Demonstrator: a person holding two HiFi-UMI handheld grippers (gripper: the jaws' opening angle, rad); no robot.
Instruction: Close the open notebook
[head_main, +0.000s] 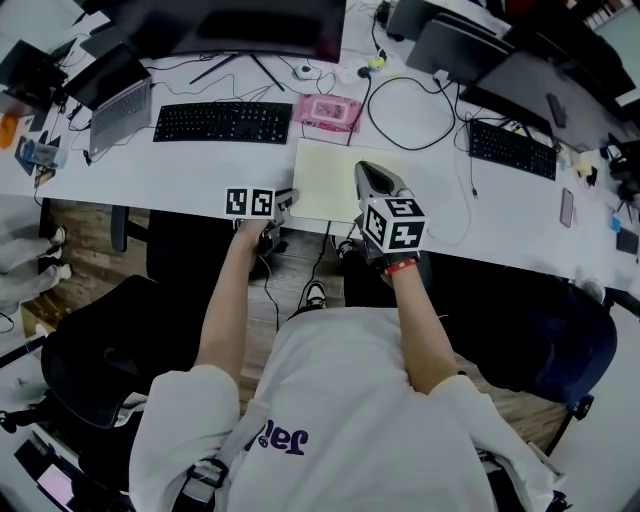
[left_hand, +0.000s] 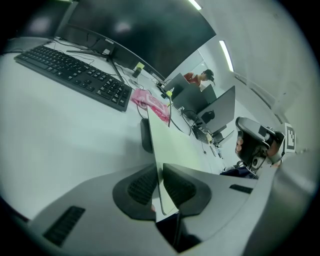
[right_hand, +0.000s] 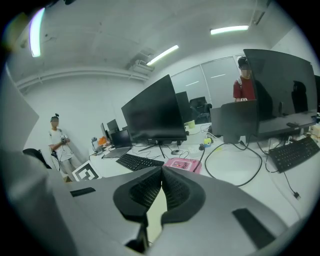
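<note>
The notebook (head_main: 330, 175) lies open on the white desk (head_main: 180, 170) with a blank pale yellow-green page up. My left gripper (head_main: 288, 200) is at its near left corner. In the left gripper view the jaws (left_hand: 160, 185) are shut on the thin edge of the notebook (left_hand: 175, 145), which runs upright between the pads. My right gripper (head_main: 368, 168) hovers over the near right part of the page. Its pads (right_hand: 161, 187) meet at the tips with nothing between them, and the page (right_hand: 157, 215) shows below.
A pink case (head_main: 328, 112) lies just behind the notebook, beside a black keyboard (head_main: 222, 122) and a looping black cable (head_main: 410, 115). A second keyboard (head_main: 510, 148) and a phone (head_main: 566, 207) are to the right, a laptop (head_main: 120, 112) to the left. Monitors stand along the back.
</note>
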